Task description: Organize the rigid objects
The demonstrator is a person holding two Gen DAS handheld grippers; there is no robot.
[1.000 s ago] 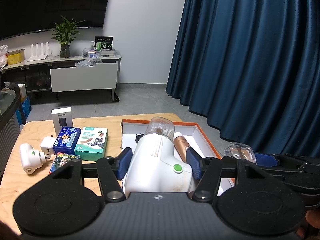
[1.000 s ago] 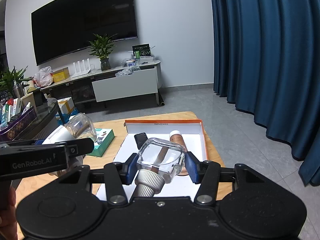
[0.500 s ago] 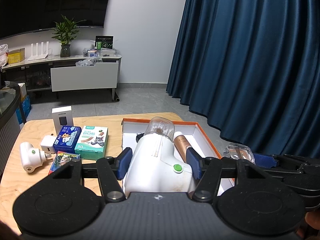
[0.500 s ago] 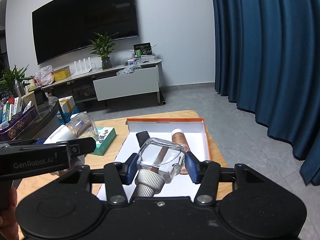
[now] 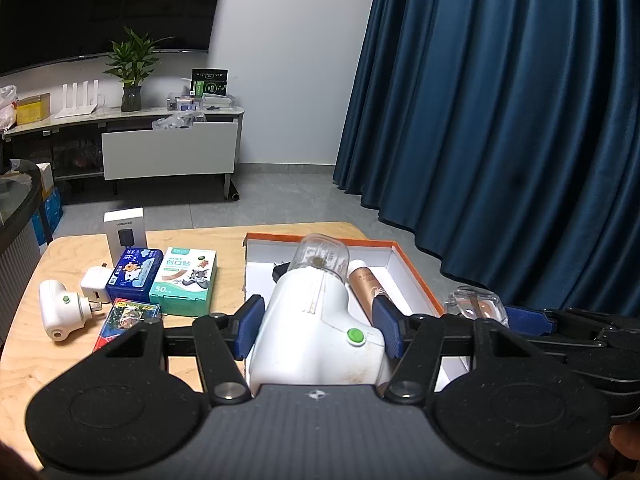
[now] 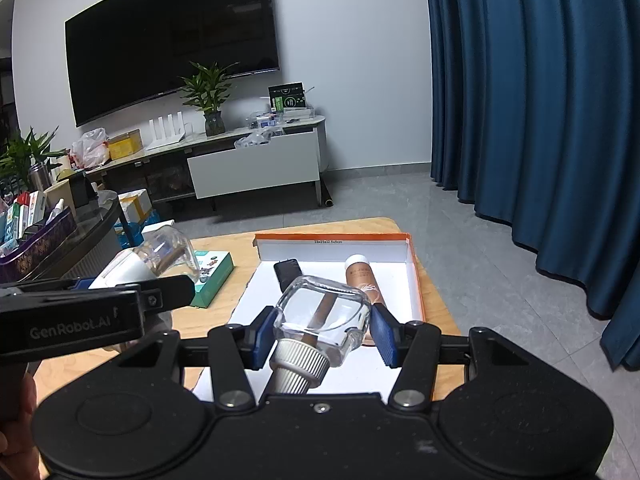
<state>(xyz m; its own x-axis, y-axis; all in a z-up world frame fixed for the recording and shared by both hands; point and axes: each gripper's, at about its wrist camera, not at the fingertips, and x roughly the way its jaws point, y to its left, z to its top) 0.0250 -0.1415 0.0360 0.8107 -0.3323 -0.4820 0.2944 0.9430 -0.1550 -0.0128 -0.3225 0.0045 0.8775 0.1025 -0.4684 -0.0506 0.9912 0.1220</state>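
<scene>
Far left of the wooden table [image 5: 72, 364] there's a little white plug-in gadget [image 5: 60, 314] lying on its side, with a white charger cube [image 5: 95, 289] right next to it. Next over is a colourful flat pack [image 5: 128, 316], partly hidden behind the gripper body, and behind that a blue tin [image 5: 134, 276] sitting right beside a teal box of plasters [image 5: 186, 282]. A small white box [image 5: 125, 232] with a dark picture on the front stands upright at the back of that bunch.

Moving along, the left gripper [image 5: 318, 328] has its blue pads clamped on a white gadget with a clear dome [image 5: 320, 320] on the end and a green button on the side. It's held up off the table, over the left part of the open orange-edged box [image 5: 416, 276].

Inside that box, which has a white interior, a copper-coloured tube [image 6: 362, 278] with a white cap lies lengthwise toward the right, and a small black thing [image 6: 288, 272] sits near the back left. Can't tell what the black one is.

Then the right gripper [image 6: 322, 332] is closed on a clear glass bottle [image 6: 324, 320] with a ribbed white cap, cap end pointing back at the camera. It's held above the box too, in front of the tube.

Off to the right it's just grey floor and a dark blue curtain [image 6: 540, 120]. Back by the wall there's a TV [image 6: 168, 48] over a low cabinet [image 6: 256, 160] with a potted plant [image 6: 208, 96] on it.
</scene>
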